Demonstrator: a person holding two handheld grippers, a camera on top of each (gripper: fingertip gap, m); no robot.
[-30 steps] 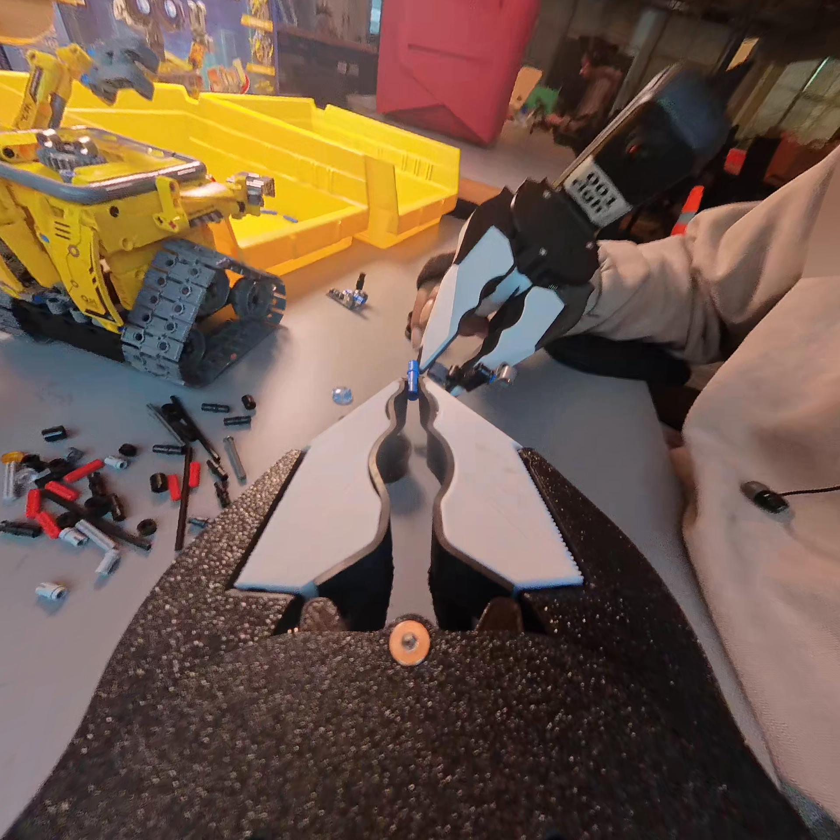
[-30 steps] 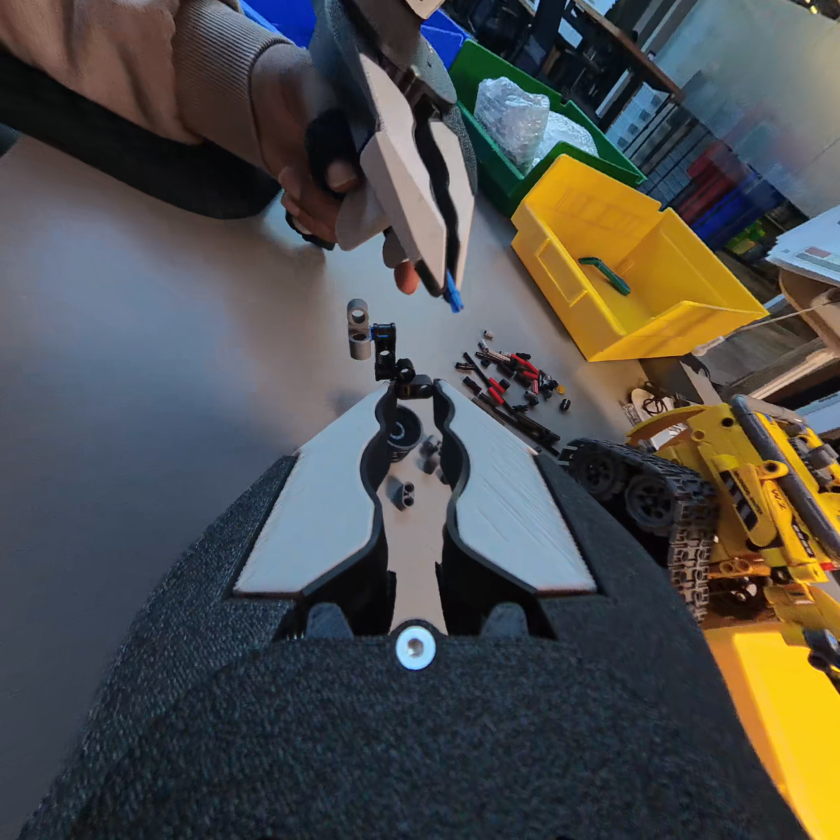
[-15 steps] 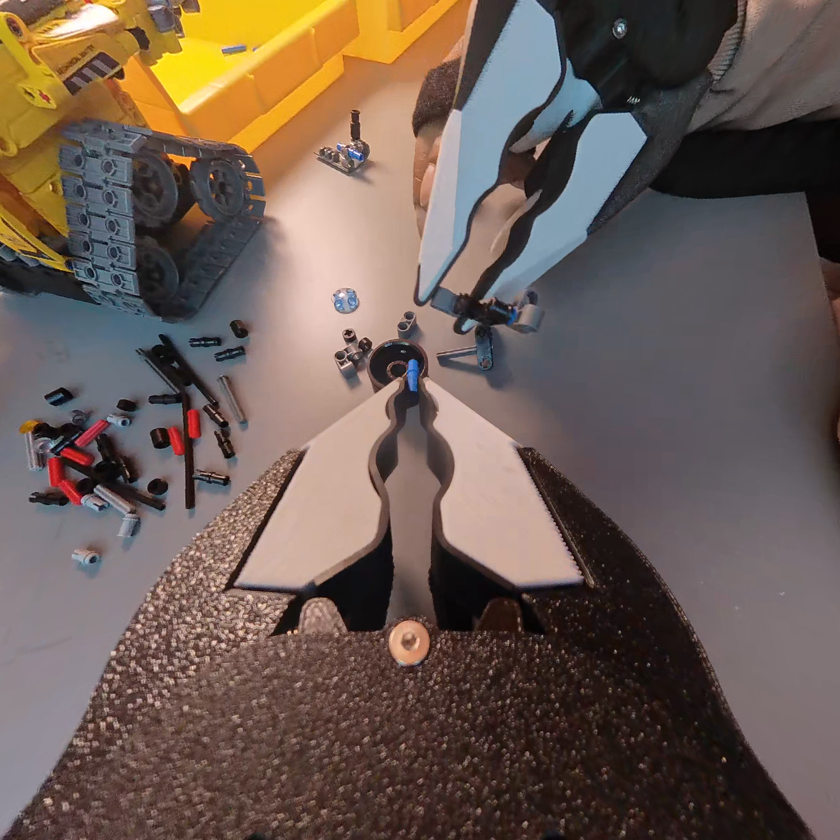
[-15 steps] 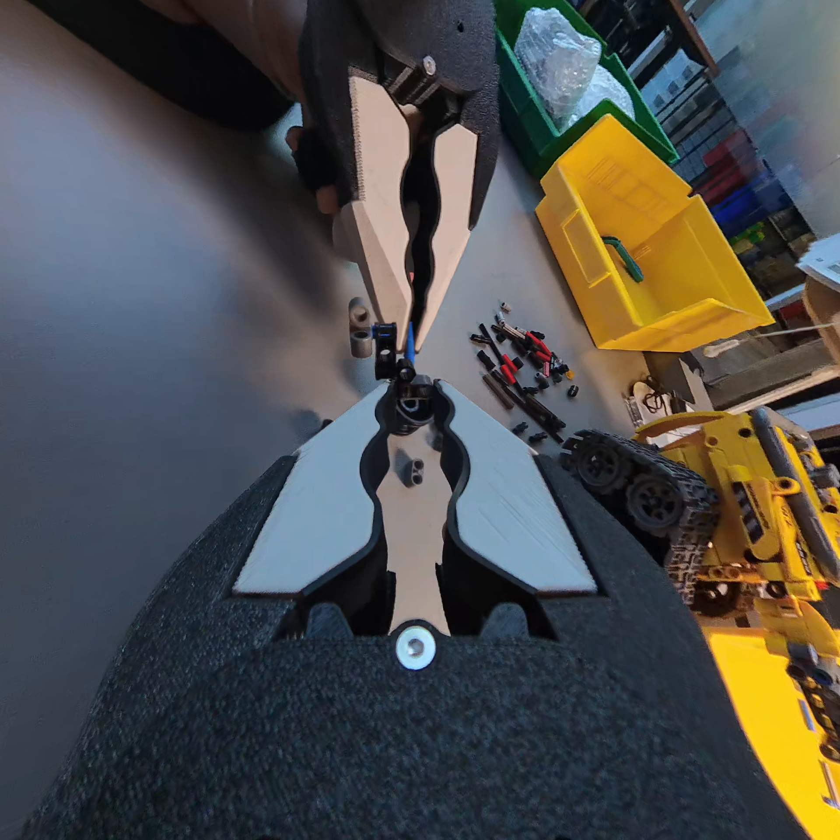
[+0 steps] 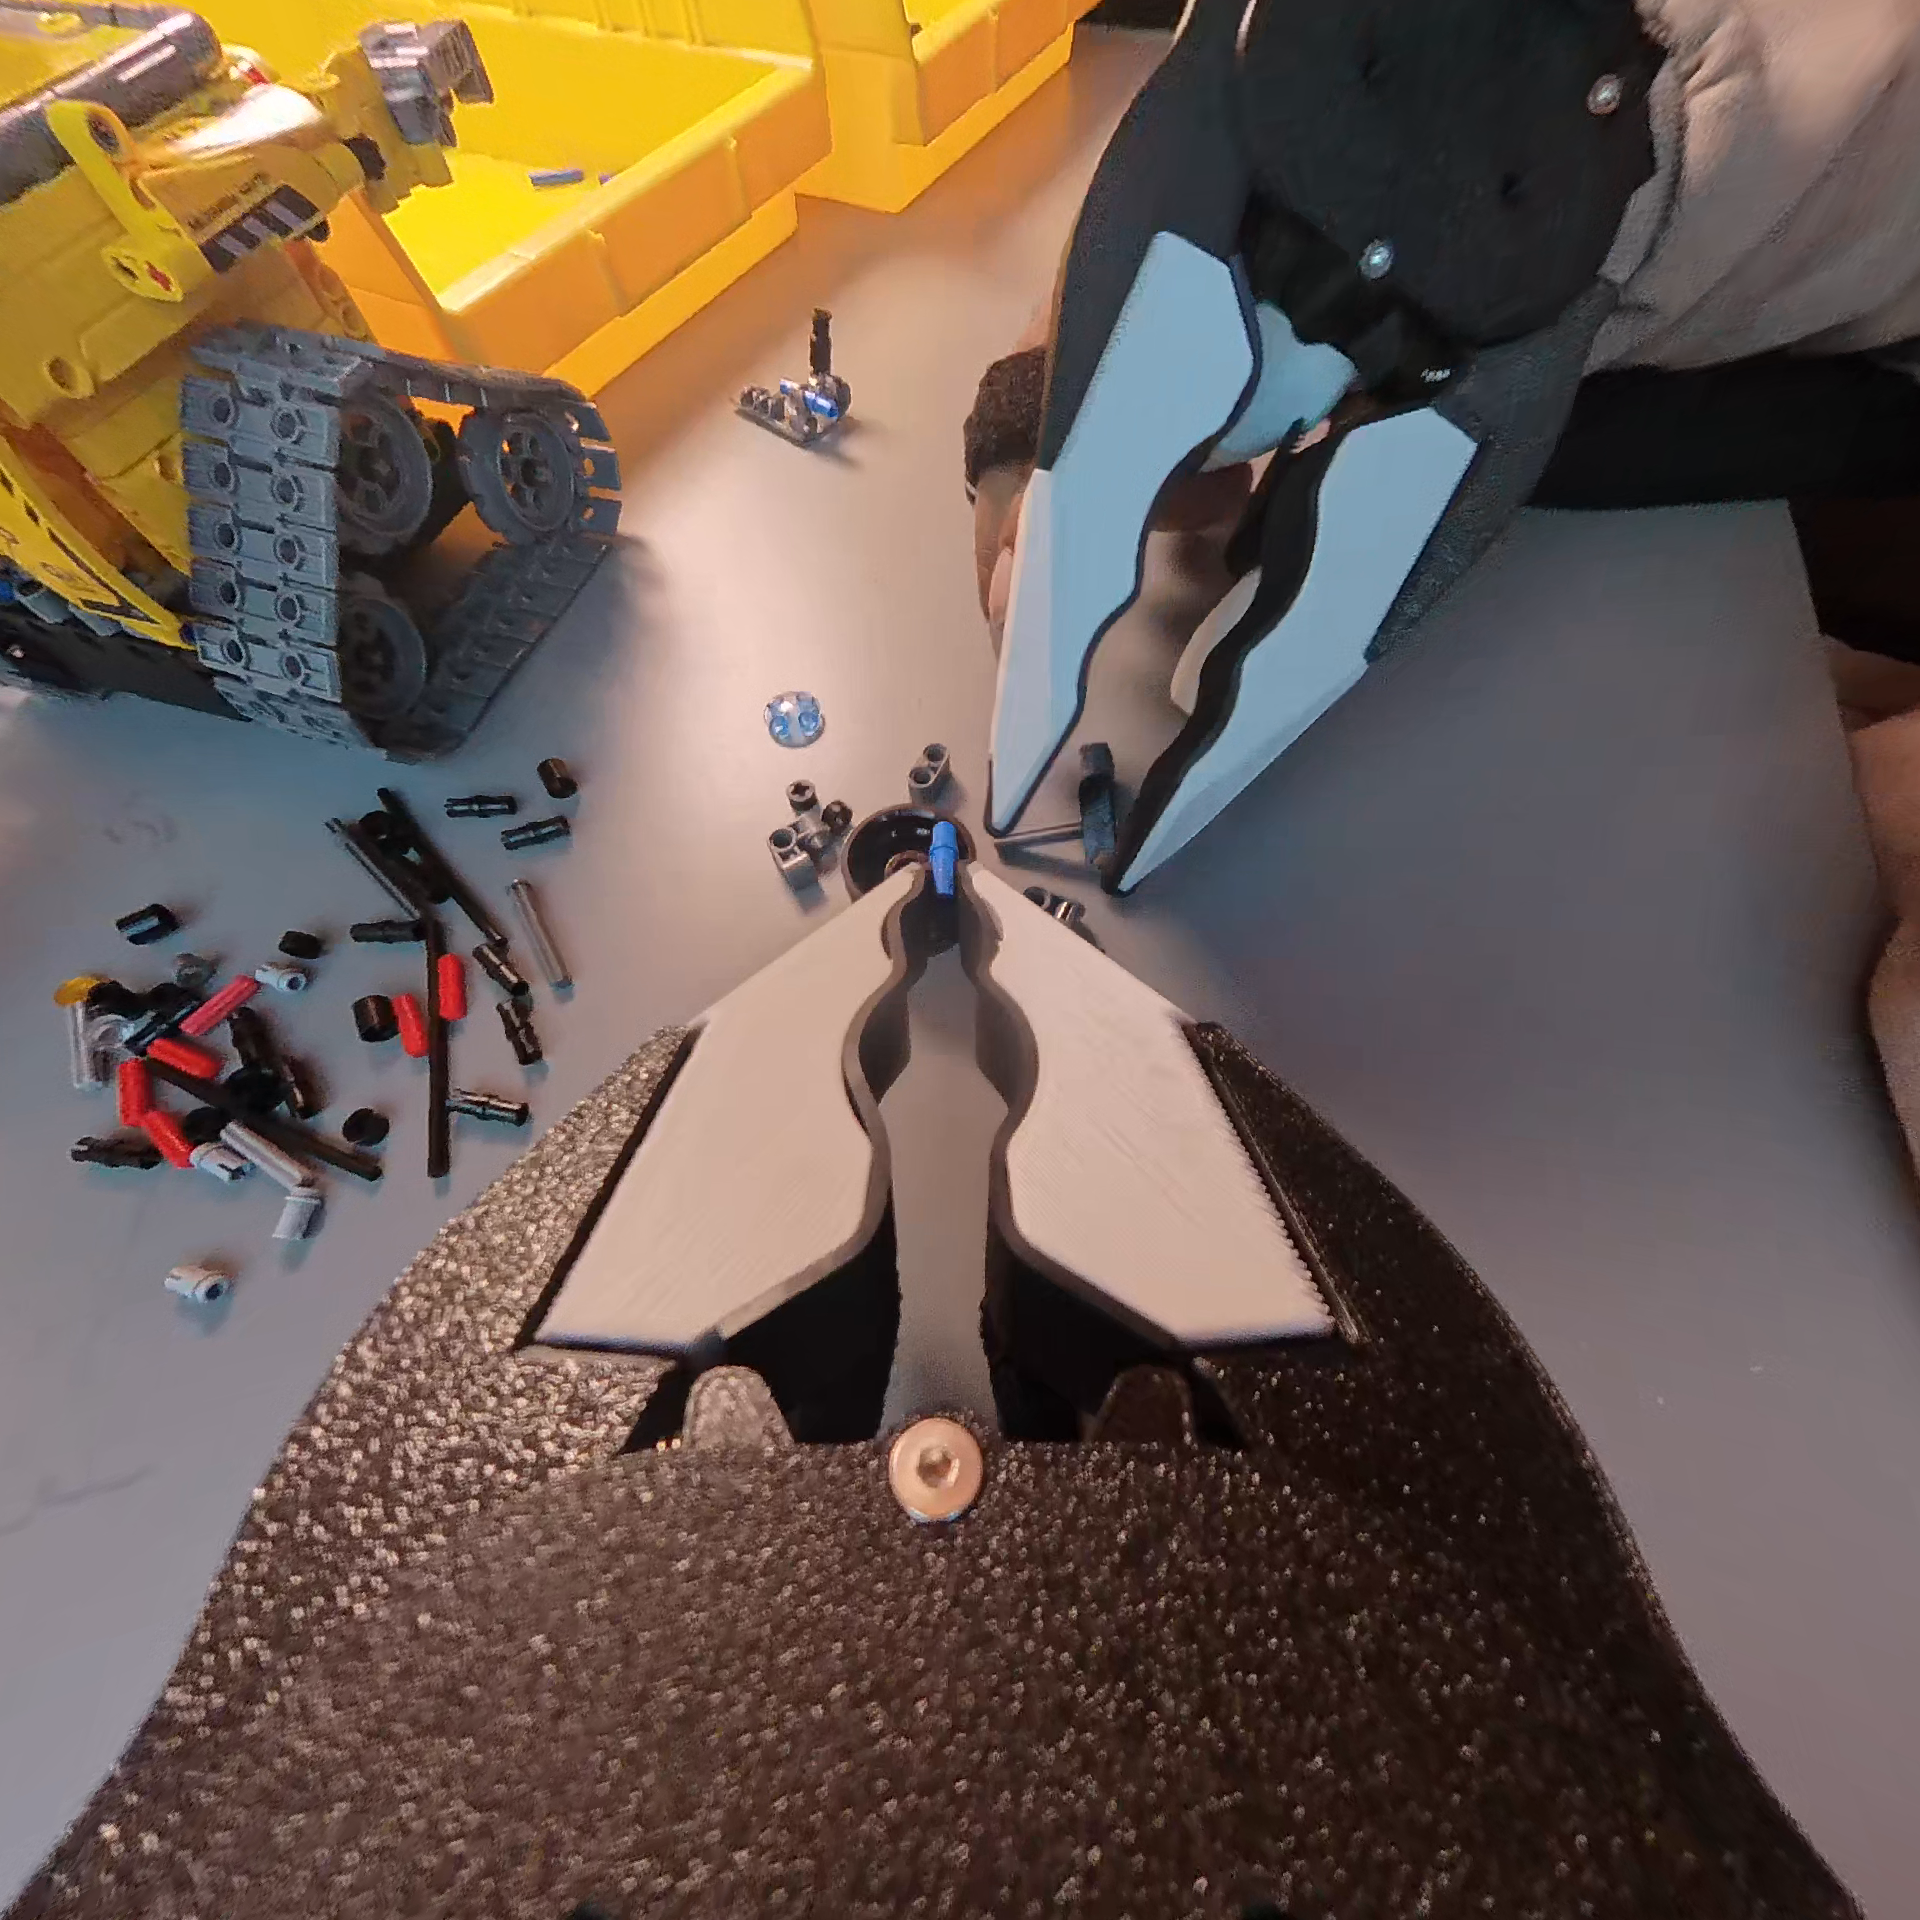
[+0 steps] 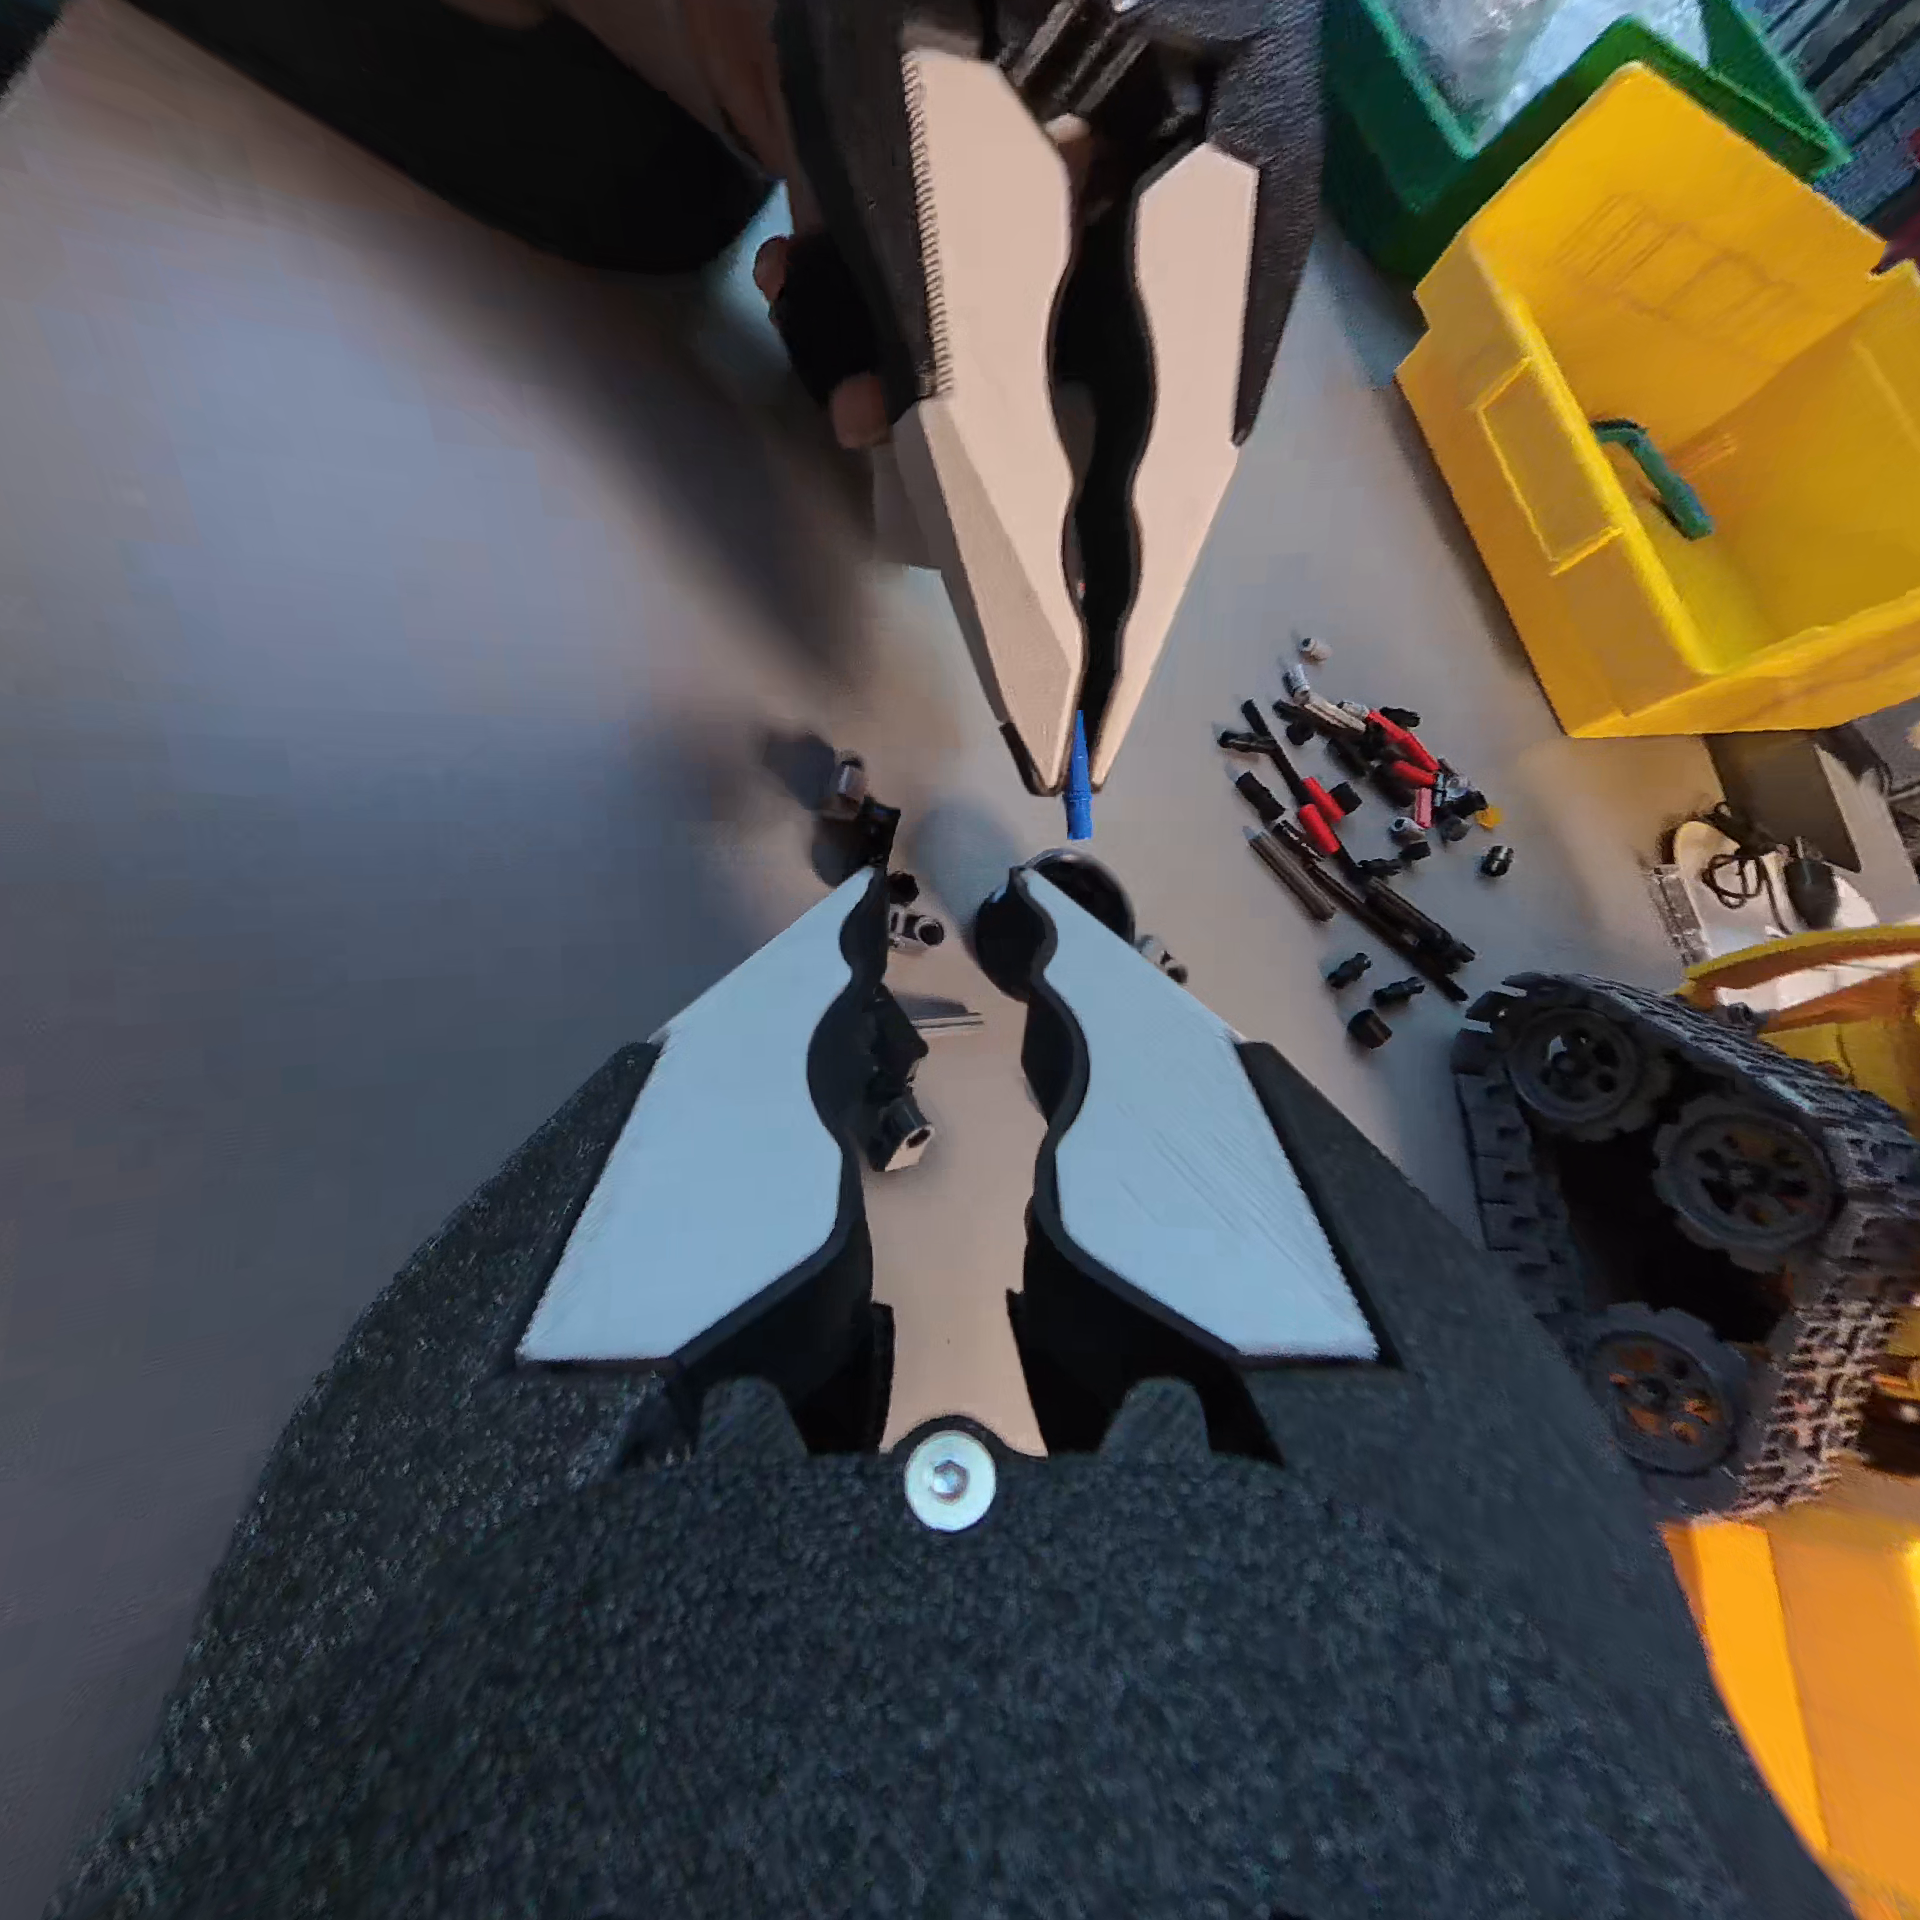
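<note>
- Your left gripper (image 5: 940, 883) fills the lower frame of its own view: a black, pebble-textured housing, two pale grey faceted fingers (image 5: 748, 1164) with wavy black inner edges, and saw-tooth serration along the right finger's outer edge.
- One silver hex-socket screw (image 5: 933, 1470) sits centred at the finger roots.
- Your right gripper (image 6: 943, 883) matches: black grainy shell, pale fingers, silver screw (image 6: 948, 1478).
- At upper right of the left view, you wear a beige sleeve (image 5: 1787, 177) over a dark cuff.
</note>
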